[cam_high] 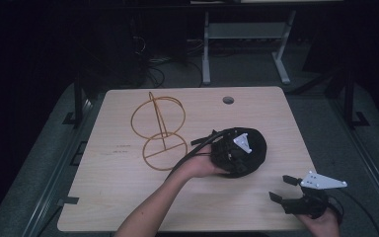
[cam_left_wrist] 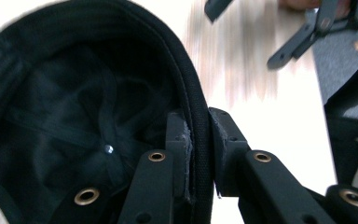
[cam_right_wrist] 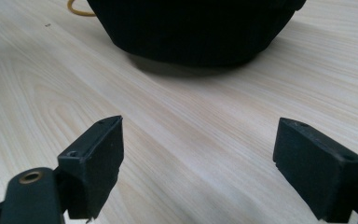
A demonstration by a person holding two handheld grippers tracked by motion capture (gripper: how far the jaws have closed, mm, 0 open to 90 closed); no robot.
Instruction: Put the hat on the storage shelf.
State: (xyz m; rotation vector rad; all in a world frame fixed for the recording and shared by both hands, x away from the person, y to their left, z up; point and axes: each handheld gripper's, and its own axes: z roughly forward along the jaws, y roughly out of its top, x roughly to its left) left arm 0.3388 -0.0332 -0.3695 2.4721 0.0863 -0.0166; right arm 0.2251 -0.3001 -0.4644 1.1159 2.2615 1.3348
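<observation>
Black cap [cam_left_wrist: 74,102] on the wooden table [cam_high: 128,197] is pinched at its rim by the left gripper [cam_left_wrist: 198,154], while the right gripper [cam_right_wrist: 198,163] rests nearby, jaws spread.

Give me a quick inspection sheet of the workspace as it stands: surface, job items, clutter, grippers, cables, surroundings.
Surface: light wood table with a round hole near its far edge.
Job's things: black cap right of centre, hollow side toward the left gripper; gold wire stand at its left, with an upright ring on a round base.
Clutter: nothing seen.
Grippers: left gripper has its jaws shut on the cap's rim, one jaw inside, one outside; right gripper is open at the near right corner, jaws facing the cap, holding nothing.
Cables: black cable trails from the left gripper over the table; tangled cords on the floor beyond.
Surroundings: dark room, grey desk frame behind, carpeted floor.
</observation>
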